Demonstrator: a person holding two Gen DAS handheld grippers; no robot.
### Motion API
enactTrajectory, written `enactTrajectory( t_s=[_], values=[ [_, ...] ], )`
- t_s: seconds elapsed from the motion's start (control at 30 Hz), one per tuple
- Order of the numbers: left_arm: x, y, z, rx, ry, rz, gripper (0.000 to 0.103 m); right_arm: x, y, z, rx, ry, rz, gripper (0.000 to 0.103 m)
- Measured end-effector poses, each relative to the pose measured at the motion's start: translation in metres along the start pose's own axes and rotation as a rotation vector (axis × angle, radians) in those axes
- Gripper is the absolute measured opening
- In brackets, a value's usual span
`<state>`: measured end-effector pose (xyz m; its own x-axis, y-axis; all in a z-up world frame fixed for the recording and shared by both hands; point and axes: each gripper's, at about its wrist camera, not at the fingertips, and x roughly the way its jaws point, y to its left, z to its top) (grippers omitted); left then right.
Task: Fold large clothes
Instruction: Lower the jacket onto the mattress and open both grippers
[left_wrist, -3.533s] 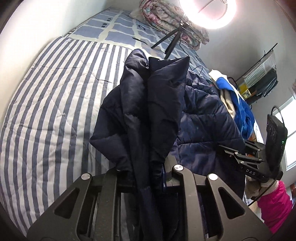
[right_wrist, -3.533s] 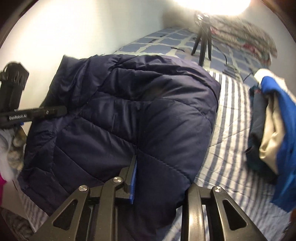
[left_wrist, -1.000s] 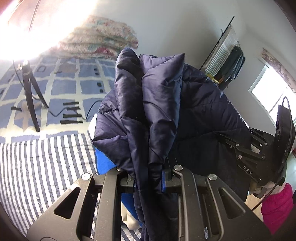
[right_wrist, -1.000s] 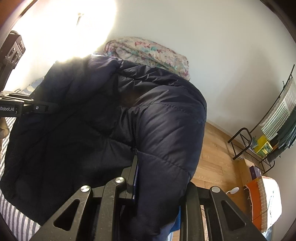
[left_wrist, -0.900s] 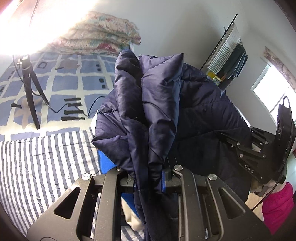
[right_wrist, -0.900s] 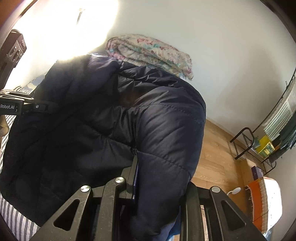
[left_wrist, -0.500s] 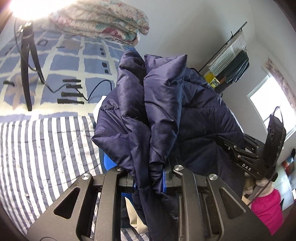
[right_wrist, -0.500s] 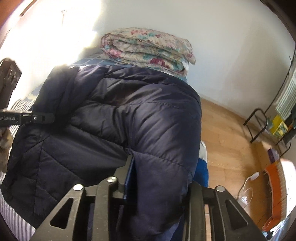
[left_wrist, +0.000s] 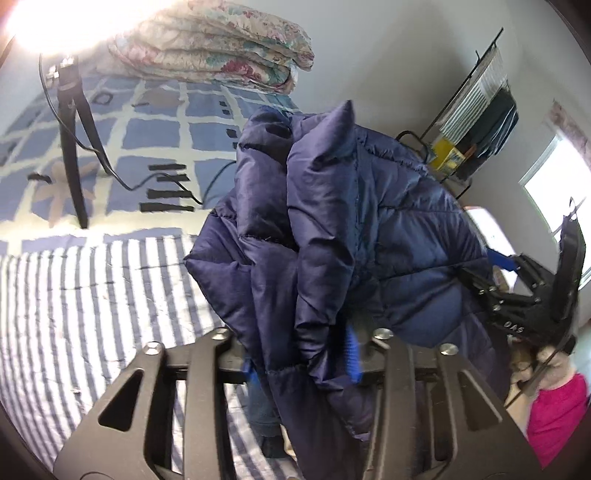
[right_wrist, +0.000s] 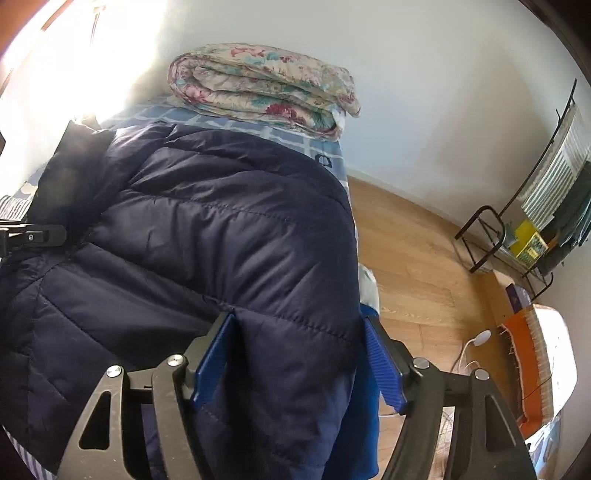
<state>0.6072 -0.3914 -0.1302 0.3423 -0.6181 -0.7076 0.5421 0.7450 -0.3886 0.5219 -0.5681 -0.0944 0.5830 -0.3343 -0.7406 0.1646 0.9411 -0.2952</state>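
Observation:
A navy puffer jacket (left_wrist: 351, 221) hangs bunched over the bed, in front of both cameras. My left gripper (left_wrist: 299, 354) has a thick fold of it between its jaws. The jaws are opening, and a blue pad (left_wrist: 351, 349) stands clear of the fabric. In the right wrist view the jacket (right_wrist: 221, 221) drapes down between the jaws of my right gripper (right_wrist: 299, 354). These jaws are also opening, and both ribbed faces of their blue pads (right_wrist: 212, 360) are bare. Each gripper shows in the other's view: the right gripper (left_wrist: 524, 306) at the right, the left gripper (right_wrist: 33, 234) at the left edge.
A striped bedsheet (left_wrist: 74, 295) covers the bed. A folded floral quilt (right_wrist: 266, 88) lies at its head and a tripod (left_wrist: 74, 155) with a cable stands on it. A blue garment (right_wrist: 364, 424) lies under the jacket. Wooden floor (right_wrist: 413, 258) and a clothes rack (right_wrist: 535, 221) are to the right.
Both grippers' jaws have spread apart and no longer pinch the jacket's folds. The jacket has sunk a little towards the bed.

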Motion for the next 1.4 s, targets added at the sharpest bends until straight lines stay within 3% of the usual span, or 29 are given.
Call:
enactTrajectory(
  t_s=[0.07,0.23,0.57,1.0,1.4],
  values=[
    [-0.002,-0.001,-0.001,0.015,-0.001,0.019,0.051,0.0,0.001,-0.002,-0.011,0.003,-0.015,0.074],
    [-0.013,-0.004,-0.005,0.06,-0.002,0.058,0.052,0.001,-0.001,-0.003,-0.006,0.003,-0.03,0.08],
    [-0.039,-0.013,-0.01,0.085,-0.011,0.104,0.053,-0.022,0.0,-0.002,-0.004,-0.015,-0.055,0.08],
    [-0.109,-0.04,-0.022,0.134,-0.065,0.118,0.053,-0.09,0.008,-0.002,0.007,-0.087,-0.039,0.081],
    [-0.204,-0.077,-0.063,0.189,-0.127,0.119,0.053,-0.194,0.023,-0.018,0.032,-0.175,-0.024,0.081]
  ],
)
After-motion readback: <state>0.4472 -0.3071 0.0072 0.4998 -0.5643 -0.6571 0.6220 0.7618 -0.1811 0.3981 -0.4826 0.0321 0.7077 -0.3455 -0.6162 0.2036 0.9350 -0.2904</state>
